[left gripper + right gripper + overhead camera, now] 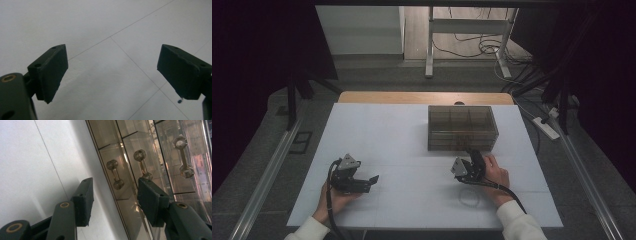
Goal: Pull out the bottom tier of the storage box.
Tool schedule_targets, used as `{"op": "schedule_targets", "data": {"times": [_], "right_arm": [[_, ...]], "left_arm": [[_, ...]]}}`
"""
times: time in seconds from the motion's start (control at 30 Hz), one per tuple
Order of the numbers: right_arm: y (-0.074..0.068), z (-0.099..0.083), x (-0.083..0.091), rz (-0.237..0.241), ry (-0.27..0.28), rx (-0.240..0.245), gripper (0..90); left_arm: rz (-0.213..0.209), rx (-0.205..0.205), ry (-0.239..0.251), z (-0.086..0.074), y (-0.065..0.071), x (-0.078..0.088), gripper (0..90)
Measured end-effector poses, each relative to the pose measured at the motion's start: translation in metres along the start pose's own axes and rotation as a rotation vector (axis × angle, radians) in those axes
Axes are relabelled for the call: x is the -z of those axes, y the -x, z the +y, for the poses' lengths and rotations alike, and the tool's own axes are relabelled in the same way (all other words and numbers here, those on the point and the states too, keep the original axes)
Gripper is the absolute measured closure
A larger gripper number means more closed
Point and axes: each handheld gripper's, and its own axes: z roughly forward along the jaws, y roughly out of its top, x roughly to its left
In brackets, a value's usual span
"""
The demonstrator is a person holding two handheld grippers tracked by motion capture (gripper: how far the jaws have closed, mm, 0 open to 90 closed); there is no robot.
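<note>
From the high view, your right gripper (472,161) sits just in front of the tinted drawer box (462,128), which stands on the table (402,150) toward the far right. One box, two grippers. Your left gripper (362,181) rests well apart from it, at the near left, pointing across bare table.

In the left gripper view, the fingers (51,72) stand wide apart with nothing between them, released over the white table (105,30).

In the right gripper view, your gripper (113,197) faces the box (130,160) front, fingers (83,200) part open and not pressing on anything. Three handles show (each a bar with a knob at both ends): one handle (115,174) lies just past the gap, a second (143,164) sits right at the tip of the other finger, a third (183,157) farther along. All drawers look closed, so I judge the pull hasn't begun: you're lined up, and still have to close on a handle and draw it out.
</note>
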Motion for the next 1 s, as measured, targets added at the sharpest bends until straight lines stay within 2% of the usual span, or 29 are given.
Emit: {"op": "schedule_targets", "data": {"times": [0.13,0.27,0.33,1.0], "right_arm": [[0.0002,0.0003,-0.0013,-0.003,-0.001,0.019,48.9],[-0.0013,0.0009,-0.0028,-0.005,-0.008,0.017,49.2],[-0.0010,0.0006,-0.0040,-0.008,-0.009,0.035,49.8],[-0.0032,0.0038,-0.0082,-0.038,-0.011,0.059,55.4]], "left_arm": [[-0.001,0.000,0.001,0.0000,-0.0003,0.0001,10.8],[-0.001,-0.001,0.001,0.0000,-0.0002,0.0002,10.8],[-0.001,0.000,0.002,-0.0001,-0.0003,0.0003,10.8],[-0.001,0.000,0.002,0.0000,-0.0002,0.0003,10.8]]}}
